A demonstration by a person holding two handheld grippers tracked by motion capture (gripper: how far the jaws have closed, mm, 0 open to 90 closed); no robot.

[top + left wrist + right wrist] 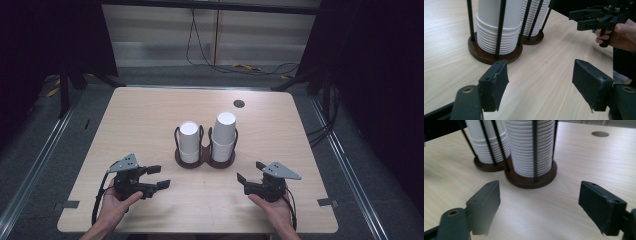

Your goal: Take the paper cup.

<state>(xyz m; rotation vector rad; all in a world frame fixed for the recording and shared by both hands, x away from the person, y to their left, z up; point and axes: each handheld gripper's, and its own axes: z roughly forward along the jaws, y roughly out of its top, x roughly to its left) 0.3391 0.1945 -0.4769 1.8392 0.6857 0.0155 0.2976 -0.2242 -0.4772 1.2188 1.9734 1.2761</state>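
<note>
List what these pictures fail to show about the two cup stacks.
- Left cup stack: top cut off by the left gripper view's upper edge.
- Right cup stack: top cut off by the right gripper view's upper edge.
- Cup count: rims too small in the high view.

The wooden table is light brown with a small round hole near its far edge. Grey floor lies behind it. Black cables trail over the floor, and something yellow lies there too.
</note>
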